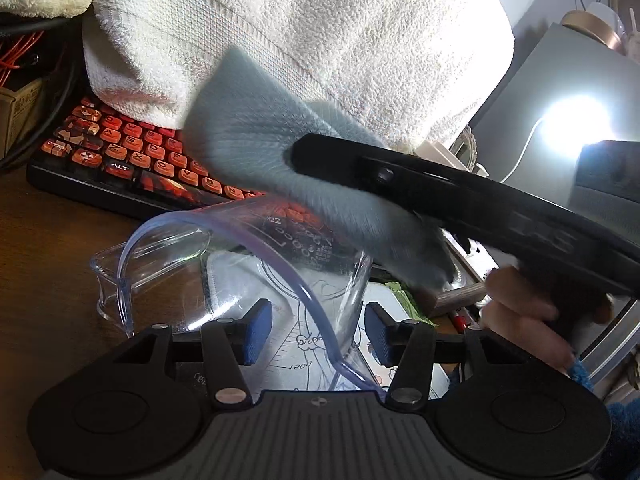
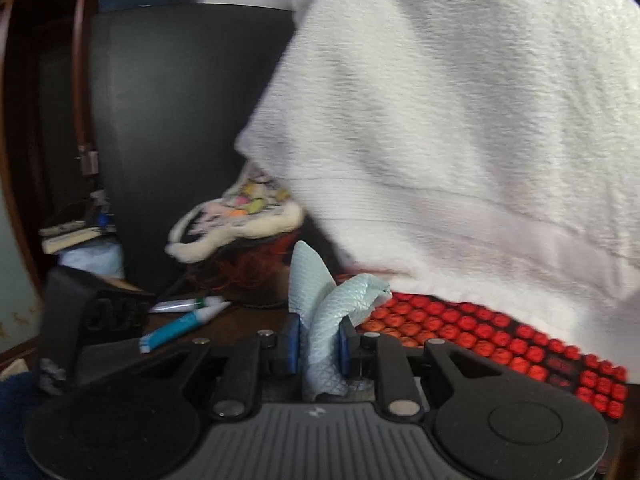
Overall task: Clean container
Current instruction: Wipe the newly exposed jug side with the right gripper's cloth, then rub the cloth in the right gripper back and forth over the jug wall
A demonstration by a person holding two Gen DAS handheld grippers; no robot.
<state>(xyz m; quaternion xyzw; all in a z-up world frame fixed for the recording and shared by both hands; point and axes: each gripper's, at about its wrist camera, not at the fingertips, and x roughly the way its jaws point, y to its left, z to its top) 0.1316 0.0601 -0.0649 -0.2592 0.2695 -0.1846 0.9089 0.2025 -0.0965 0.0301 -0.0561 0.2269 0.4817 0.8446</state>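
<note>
Between the blue pads (image 1: 256, 330) of the left tool (image 1: 316, 334), low in the left wrist view, stands a clear plastic measuring container (image 1: 240, 264) with printed scale marks on its wall. It is tipped, its mouth turned toward the camera and its pouring lip off to the left. The near rim runs down between the pads, but a gap shows on either side of it, so the left tool looks released rather than clenched on the container; whether anything else steadies the container cannot be told. It sits over the brown bench (image 1: 48, 248), above a printed sheet (image 1: 304, 356) seen through its wall.

Touching the container's upper right rim is a pale blue cloth (image 1: 248, 140), blurred. The right tool (image 2: 318, 340) is clenched on this cloth: in the right wrist view the fabric (image 2: 324, 320) is pinched tight between the two blue pads (image 2: 291, 340) and bunches up above them. In the left wrist view that tool's black body (image 1: 460, 200) crosses from the right, with a person's hand (image 1: 524, 312) wrapped around its grip.

Behind the container lies a black keyboard with red keys (image 1: 132, 152), and a large white towel (image 1: 288, 40) hangs over its far part. In the right wrist view a dark monitor (image 2: 180, 120) stands left of the towel, and two tubes (image 2: 180, 320) lie on the bench near it. A bright lamp (image 1: 576, 120) glares at the right of the left wrist view.
</note>
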